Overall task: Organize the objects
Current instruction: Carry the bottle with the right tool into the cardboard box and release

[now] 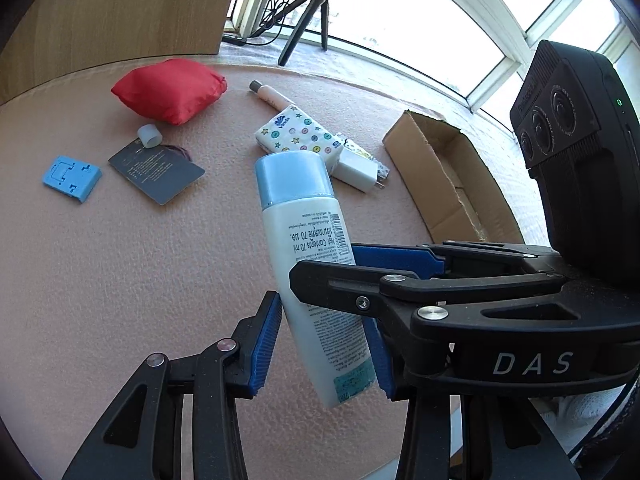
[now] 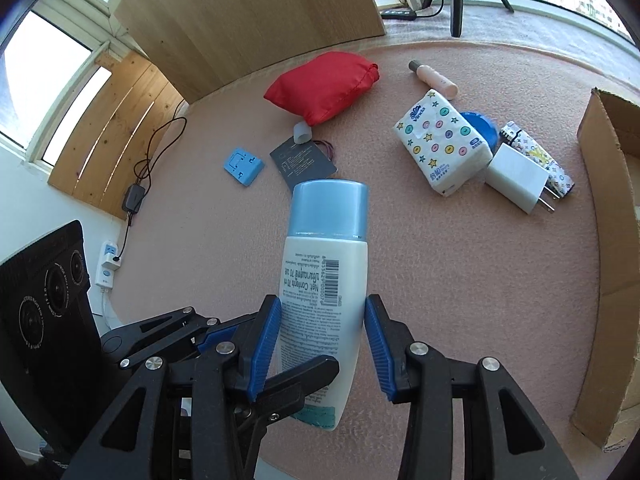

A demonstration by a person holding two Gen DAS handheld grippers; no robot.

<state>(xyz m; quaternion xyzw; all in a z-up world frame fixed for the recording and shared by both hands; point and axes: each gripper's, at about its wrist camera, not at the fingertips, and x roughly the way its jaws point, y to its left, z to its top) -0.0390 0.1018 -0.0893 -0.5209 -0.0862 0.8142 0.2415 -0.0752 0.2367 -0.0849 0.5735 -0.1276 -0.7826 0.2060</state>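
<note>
A white bottle with a pale blue cap (image 1: 304,240) (image 2: 326,264) hangs tilted above the pink mat (image 1: 120,280). My left gripper (image 1: 324,344) is shut on its lower body, blue pads against both sides. My right gripper (image 1: 324,268) reaches in from the right and clamps the bottle front to back. In the right wrist view, the right gripper (image 2: 322,336) presses both pads on the bottle's sides, and one of the left gripper's fingers (image 2: 308,376) crosses in front of the bottle's base.
On the mat lie a red pouch (image 1: 170,90), pink tube (image 1: 272,96), tissue pack (image 1: 298,136), white charger (image 1: 360,170), grey card (image 1: 156,170) and blue plastic piece (image 1: 72,178). An open cardboard box (image 1: 452,176) (image 2: 612,240) sits at the right. A tripod (image 1: 308,12) stands behind.
</note>
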